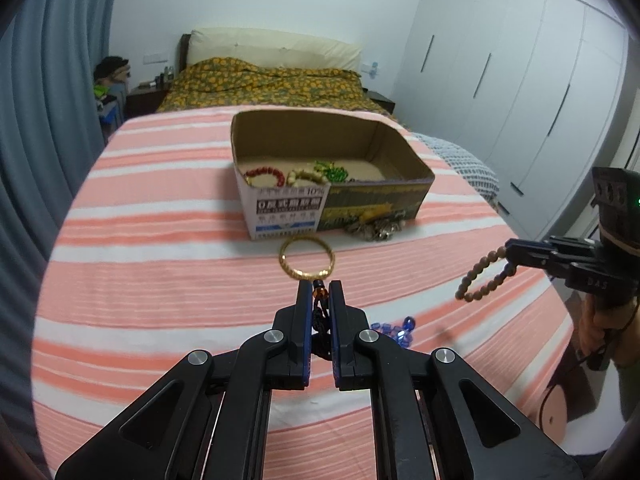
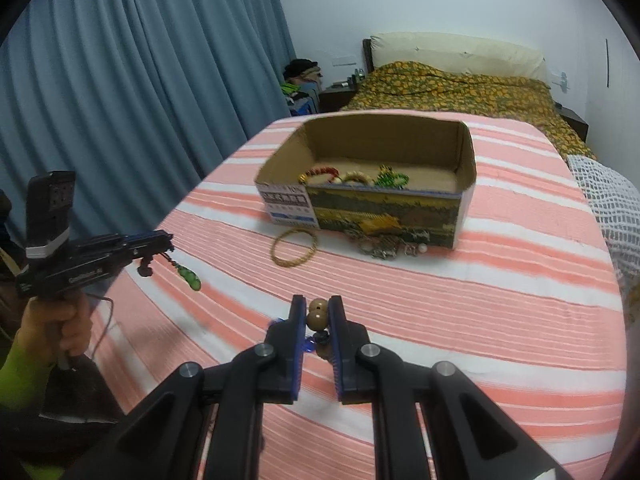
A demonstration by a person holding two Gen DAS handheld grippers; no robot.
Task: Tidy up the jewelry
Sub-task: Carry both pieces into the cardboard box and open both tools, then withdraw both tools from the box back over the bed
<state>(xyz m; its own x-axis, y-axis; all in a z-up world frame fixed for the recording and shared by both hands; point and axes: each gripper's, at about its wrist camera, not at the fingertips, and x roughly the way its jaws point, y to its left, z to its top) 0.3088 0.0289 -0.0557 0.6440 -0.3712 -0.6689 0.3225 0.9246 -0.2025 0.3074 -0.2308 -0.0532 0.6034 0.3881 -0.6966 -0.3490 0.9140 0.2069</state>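
Observation:
My left gripper (image 1: 320,286) is shut on the dark cord (image 1: 319,312) of a green jade pendant (image 2: 190,278), which dangles below it above the striped cloth. My right gripper (image 2: 318,308) is shut on a brown wooden bead bracelet (image 1: 466,285), whose loop hangs in the air. Both are lifted in front of an open cardboard box (image 1: 288,212) holding red, cream and green bead pieces. A gold bangle (image 1: 306,276) lies on the cloth just before the box. A heap of silvery jewelry (image 1: 376,228) rests against the box's front wall.
Blue glass beads (image 1: 394,328) lie on the pink-and-white striped cloth (image 1: 160,280) under my grippers. A bed with a yellow patterned cover (image 1: 264,84) stands behind, blue curtains (image 2: 120,80) to the left, white wardrobes (image 1: 520,80) to the right. A person's hand (image 2: 60,324) holds the left gripper's handle.

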